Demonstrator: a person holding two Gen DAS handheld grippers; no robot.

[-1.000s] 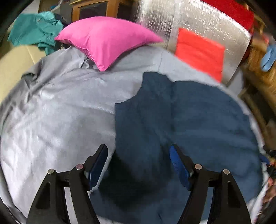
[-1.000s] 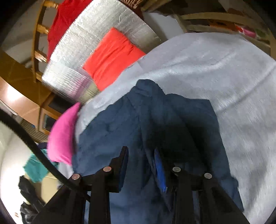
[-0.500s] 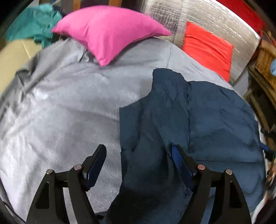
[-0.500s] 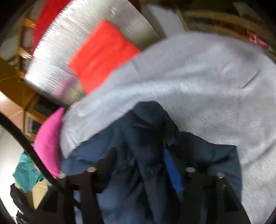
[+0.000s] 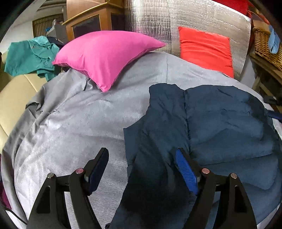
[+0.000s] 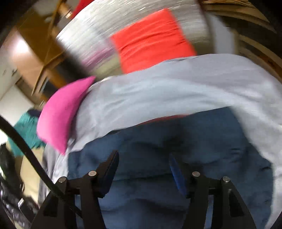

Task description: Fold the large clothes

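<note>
A dark navy garment [image 5: 220,123] lies spread on a grey bed cover [image 5: 79,114], one side folded over along a lengthwise crease. My left gripper [image 5: 141,153] hangs open above its left edge; the left finger is over the grey cover, the right over the navy cloth, and the pads hold nothing. In the blurred right wrist view, my right gripper [image 6: 143,155] hovers over the navy garment [image 6: 176,141]. Its jaws stand apart and are closing slightly, with no cloth pinched between the pads.
A pink pillow [image 5: 109,52] rests at the far side of the cover, and a red cushion [image 5: 204,47] leans on a silver foil board [image 5: 193,15]. A teal shirt [image 5: 30,54] lies at the far left. A wicker basket [image 5: 264,45] is on the right.
The right gripper's jaws widened from nearly shut over a navy fold, and it pulled back and rolled, so more grey cover shows. The left gripper stayed open and barely shifted.
</note>
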